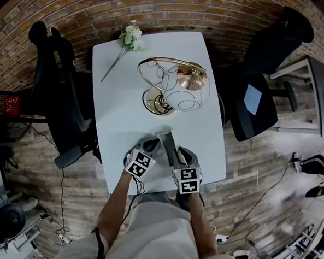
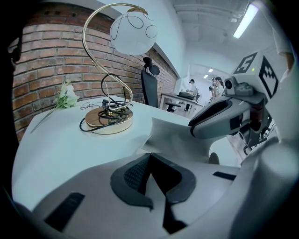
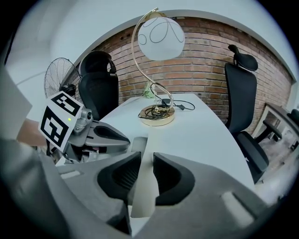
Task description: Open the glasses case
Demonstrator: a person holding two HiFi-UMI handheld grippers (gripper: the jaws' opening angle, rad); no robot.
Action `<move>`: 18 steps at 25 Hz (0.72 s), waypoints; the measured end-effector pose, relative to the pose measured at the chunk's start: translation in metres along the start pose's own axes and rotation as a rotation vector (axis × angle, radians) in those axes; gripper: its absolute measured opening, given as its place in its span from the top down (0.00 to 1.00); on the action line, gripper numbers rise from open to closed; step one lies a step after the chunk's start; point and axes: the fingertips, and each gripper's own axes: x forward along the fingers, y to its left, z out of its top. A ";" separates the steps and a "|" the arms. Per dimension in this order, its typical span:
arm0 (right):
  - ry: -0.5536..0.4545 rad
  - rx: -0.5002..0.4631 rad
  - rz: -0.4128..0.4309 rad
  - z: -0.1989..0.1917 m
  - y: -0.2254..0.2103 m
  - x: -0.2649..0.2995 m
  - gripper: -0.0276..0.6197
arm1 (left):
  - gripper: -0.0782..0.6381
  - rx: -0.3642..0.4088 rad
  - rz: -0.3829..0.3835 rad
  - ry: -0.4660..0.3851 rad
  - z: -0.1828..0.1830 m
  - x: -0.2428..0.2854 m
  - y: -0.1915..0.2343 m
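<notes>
Left gripper (image 2: pixel 148 163): pinching one flap of the pale grey folding glasses case (image 1: pixel 167 139).
Right gripper (image 3: pixel 146 170): clamping the opposite flap.
White rectangular table (image 1: pixel 125 107): bearing the case.

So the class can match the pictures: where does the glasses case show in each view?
Head view: the glasses case, low centre.
Left gripper view: its pale flap, right of centre.
Right gripper view: bottom centre, edge-on between the jaws.
Shared landmark: the globe lamp, beyond it in all three.
</notes>
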 end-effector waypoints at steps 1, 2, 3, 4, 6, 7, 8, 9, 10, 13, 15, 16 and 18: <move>-0.001 0.003 -0.001 0.000 -0.001 0.000 0.82 | 0.89 -0.001 0.000 0.000 0.000 0.000 0.000; -0.003 0.007 -0.002 0.000 -0.002 0.000 0.82 | 0.89 -0.002 0.000 0.000 0.000 0.000 0.000; -0.004 0.010 -0.003 0.000 -0.002 0.000 0.83 | 0.89 -0.003 0.001 0.000 0.000 0.000 0.000; -0.003 0.013 -0.004 -0.001 -0.003 0.000 0.83 | 0.89 -0.004 0.002 -0.001 0.000 0.000 0.001; 0.001 0.017 -0.007 -0.004 -0.005 0.001 0.84 | 0.89 -0.004 0.004 -0.001 -0.001 0.001 0.001; 0.002 0.014 -0.010 -0.004 -0.006 0.000 0.84 | 0.89 -0.004 0.004 -0.001 0.000 0.001 0.001; 0.002 0.010 -0.015 -0.005 -0.008 0.000 0.84 | 0.89 -0.005 0.005 0.000 0.000 0.000 0.001; 0.002 0.006 -0.020 -0.005 -0.010 0.000 0.85 | 0.89 -0.006 0.005 0.000 0.000 0.000 0.001; 0.000 0.005 -0.025 -0.006 -0.012 0.000 0.85 | 0.89 -0.008 0.005 0.000 0.000 0.000 0.000; 0.003 0.013 -0.033 -0.006 -0.015 -0.001 0.86 | 0.89 -0.012 0.006 0.000 -0.001 0.000 0.001; 0.003 0.019 -0.036 -0.006 -0.017 -0.002 0.86 | 0.89 -0.013 0.008 -0.001 -0.001 0.000 0.001; 0.001 0.021 -0.037 -0.006 -0.017 -0.002 0.87 | 0.89 -0.014 0.009 -0.001 -0.001 0.000 0.001; 0.000 0.023 -0.040 -0.005 -0.019 -0.002 0.87 | 0.89 -0.016 0.010 -0.002 -0.001 0.000 0.001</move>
